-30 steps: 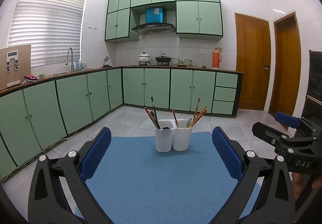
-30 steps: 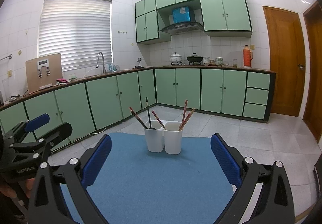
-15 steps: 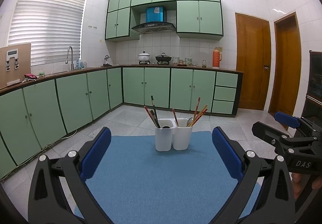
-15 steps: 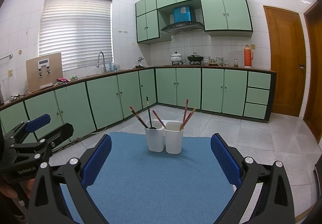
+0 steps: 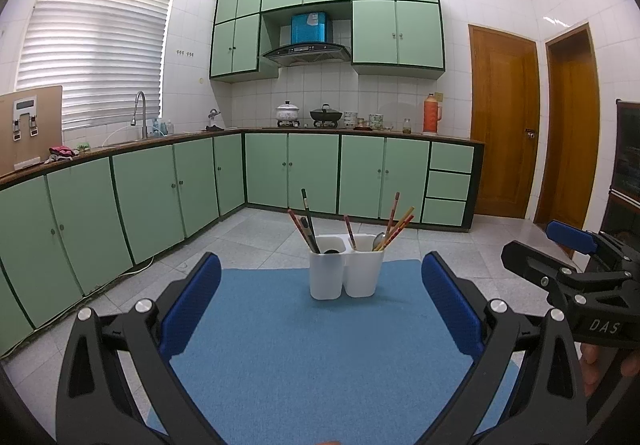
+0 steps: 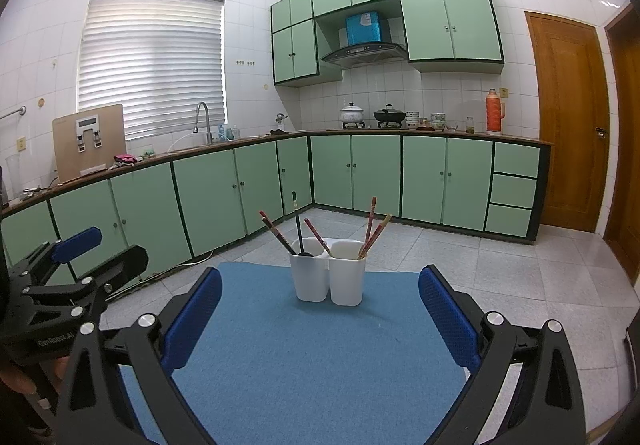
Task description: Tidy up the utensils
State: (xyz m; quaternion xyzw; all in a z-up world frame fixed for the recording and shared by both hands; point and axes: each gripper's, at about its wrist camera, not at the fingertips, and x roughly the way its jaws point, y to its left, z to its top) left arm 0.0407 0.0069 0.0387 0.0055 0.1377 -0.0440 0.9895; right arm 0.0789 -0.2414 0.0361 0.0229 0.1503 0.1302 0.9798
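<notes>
A white two-compartment utensil holder (image 5: 345, 271) (image 6: 328, 282) stands upright at the far end of a blue mat (image 5: 304, 357) (image 6: 312, 361). Its left cup holds dark and red chopsticks (image 5: 306, 221) and a dark utensil. Its right cup holds red and wooden chopsticks (image 5: 394, 223) and a metal spoon (image 5: 378, 240). My left gripper (image 5: 320, 305) is open and empty, held back from the holder. My right gripper (image 6: 320, 309) is open and empty too, and shows at the right of the left wrist view (image 5: 576, 265). The left gripper shows at the left of the right wrist view (image 6: 60, 277).
Green base cabinets (image 5: 160, 189) with a brown counter run along the left and back walls. A sink tap (image 5: 140, 113), pots (image 5: 288, 112) and an orange thermos (image 5: 432, 113) stand on the counter. Wooden doors (image 5: 500, 125) are at the right. Tiled floor (image 6: 500, 265) surrounds the mat.
Both views have shifted only slightly. The holder and its utensils have not moved, and both grippers stay open.
</notes>
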